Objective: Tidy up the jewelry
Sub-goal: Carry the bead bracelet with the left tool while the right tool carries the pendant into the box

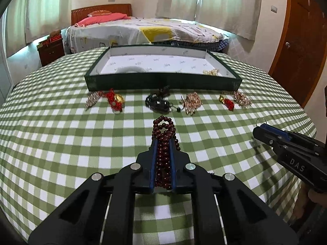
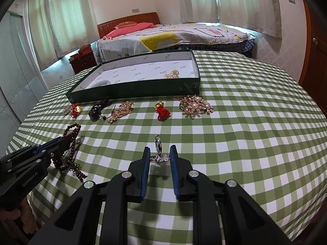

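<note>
My left gripper (image 1: pixel 163 143) is shut on a string of dark red beads (image 1: pixel 163 128); loops of it stick out past the fingertips and more hangs behind, over the green checked tablecloth. In the right wrist view the same beads (image 2: pixel 72 130) dangle from the left gripper (image 2: pixel 63 143). My right gripper (image 2: pixel 159 149) is shut on a small silver ring piece (image 2: pixel 158 143) that stands upright between the blue pads. A dark green tray (image 1: pixel 163 81) with white lining sits further back and holds a gold piece (image 1: pixel 211 72).
In front of the tray lies a row of jewelry: a red and gold charm (image 1: pixel 115 100), a black piece (image 1: pixel 158 102), a gold cluster (image 1: pixel 192 101), a red tassel (image 1: pixel 227 102) and a pearl cluster (image 1: pixel 242 99). A bed (image 1: pixel 143 30) stands behind the round table.
</note>
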`<act>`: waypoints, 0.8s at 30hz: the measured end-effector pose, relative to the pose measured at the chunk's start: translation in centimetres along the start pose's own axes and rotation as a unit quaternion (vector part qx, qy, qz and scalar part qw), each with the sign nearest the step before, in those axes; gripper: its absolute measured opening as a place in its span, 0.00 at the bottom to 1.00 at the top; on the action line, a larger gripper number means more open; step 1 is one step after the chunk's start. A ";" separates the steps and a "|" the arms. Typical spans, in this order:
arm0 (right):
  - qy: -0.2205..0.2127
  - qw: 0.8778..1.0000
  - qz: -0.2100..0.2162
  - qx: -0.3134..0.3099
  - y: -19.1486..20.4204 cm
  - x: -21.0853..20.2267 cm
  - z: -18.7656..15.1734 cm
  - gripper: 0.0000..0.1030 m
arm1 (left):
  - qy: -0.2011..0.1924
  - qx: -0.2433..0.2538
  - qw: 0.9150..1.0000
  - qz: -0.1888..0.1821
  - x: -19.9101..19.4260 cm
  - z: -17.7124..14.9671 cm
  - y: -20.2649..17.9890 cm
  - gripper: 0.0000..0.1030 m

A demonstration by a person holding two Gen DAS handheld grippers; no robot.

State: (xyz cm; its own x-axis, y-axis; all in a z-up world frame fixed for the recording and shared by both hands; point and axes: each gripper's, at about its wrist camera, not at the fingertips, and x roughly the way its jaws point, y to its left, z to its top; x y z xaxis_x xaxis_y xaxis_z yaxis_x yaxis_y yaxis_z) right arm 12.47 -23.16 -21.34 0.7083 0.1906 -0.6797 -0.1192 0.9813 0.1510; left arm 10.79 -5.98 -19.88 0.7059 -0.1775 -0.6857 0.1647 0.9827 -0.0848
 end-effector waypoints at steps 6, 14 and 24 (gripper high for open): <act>-0.007 1.000 0.007 -0.001 0.5 -0.2 1.0 0.20 | -0.016 0.003 1.000 -0.003 -0.4 1.1 0.1 0.11; -0.025 1.000 0.015 -0.006 1.2 0.1 3.9 0.20 | -0.046 0.002 0.999 -0.015 -0.1 4.6 0.0 0.11; -0.074 0.996 0.022 -0.034 2.6 1.9 10.9 0.20 | -0.081 0.011 0.996 -0.026 2.2 11.0 -0.2 0.11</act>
State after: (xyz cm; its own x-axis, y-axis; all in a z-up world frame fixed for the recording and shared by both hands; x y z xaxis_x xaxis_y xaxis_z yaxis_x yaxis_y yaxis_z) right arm 21.10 -20.54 -14.44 0.7959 0.2324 -0.5591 -0.1960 0.9726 0.1253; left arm 19.84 -7.17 -13.44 0.7971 -0.2364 -0.5557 0.2176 0.9708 -0.1010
